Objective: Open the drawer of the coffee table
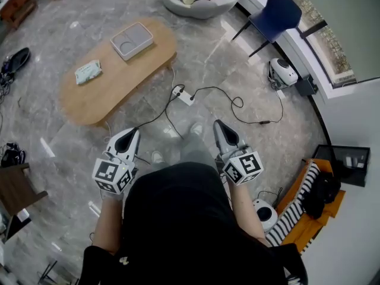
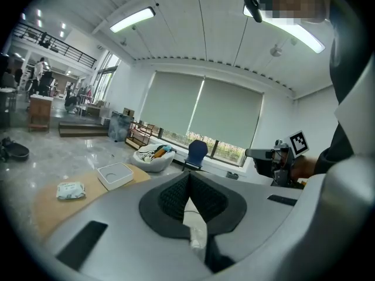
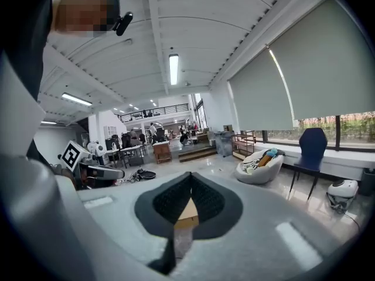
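The coffee table (image 1: 119,79) was a low oval unit with a light wood top, standing on the grey marble floor (image 1: 53,138) ahead and to the left of the person; seen from above, only the top showed and no drawer front could be made out; a white tray (image 1: 132,40) sat on the far end of the top and a pale wipes packet (image 1: 88,72) lay nearer the middle, apart from the tray; the print on the packet was too small to read. The left gripper (image 1: 133,132) and the right gripper (image 1: 218,124) were held close to the person's body, well apart from the table; each gripper view showed the ribbed black pads pressed together with nothing between them; each marker cube (image 1: 243,167) carried black-and-white square codes only, with no legible words.
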Tool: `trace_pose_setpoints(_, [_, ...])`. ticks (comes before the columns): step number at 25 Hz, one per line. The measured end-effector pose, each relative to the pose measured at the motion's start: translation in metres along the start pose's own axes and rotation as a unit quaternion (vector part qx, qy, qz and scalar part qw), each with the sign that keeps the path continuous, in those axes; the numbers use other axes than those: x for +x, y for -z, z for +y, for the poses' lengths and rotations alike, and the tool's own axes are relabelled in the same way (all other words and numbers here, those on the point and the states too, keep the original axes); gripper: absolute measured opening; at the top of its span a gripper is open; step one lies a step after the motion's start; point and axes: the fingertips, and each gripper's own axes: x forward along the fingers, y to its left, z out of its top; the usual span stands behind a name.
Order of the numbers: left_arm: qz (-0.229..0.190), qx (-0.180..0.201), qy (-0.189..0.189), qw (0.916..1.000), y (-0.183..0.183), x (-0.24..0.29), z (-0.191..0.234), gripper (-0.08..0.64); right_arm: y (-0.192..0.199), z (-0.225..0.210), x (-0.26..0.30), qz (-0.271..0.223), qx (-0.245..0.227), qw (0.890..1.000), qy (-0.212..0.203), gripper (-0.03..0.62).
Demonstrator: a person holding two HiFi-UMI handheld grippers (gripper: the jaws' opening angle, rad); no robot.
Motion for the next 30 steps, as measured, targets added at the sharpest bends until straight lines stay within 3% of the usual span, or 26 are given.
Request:
trace_pose_setpoints(7, [0.004,-0.002,-0.016,0.9999,-0.004,0.032,0.026,0.014,-0.003,-0.033,0.041,0.006,-0.02,1.0,-0.002,-0.003])
trace_pose_setpoints(13, [0.016,0.002,-0.056,0.9983,-0.012,0.082,0.041,0.014,-0.011,-0.084,0.09,0.021,-0.045,0.998,-0.037,-0.003])
trace_pose_setpoints(20, [0.029,-0.022,-0.109,0.9933,-0.035,0.15,0.055,0.014,-0.027,-0.159,0.152,0.036,-0.026,0.996,-0.081,-0.003])
trace_pose_setpoints(30, [0.047,-0.038,-0.189,0.9801,-0.074,0.265,0.06,0.014,-0.055,-0.271,0.24,0.067,-0.023,0.984,-0.165,-0.002])
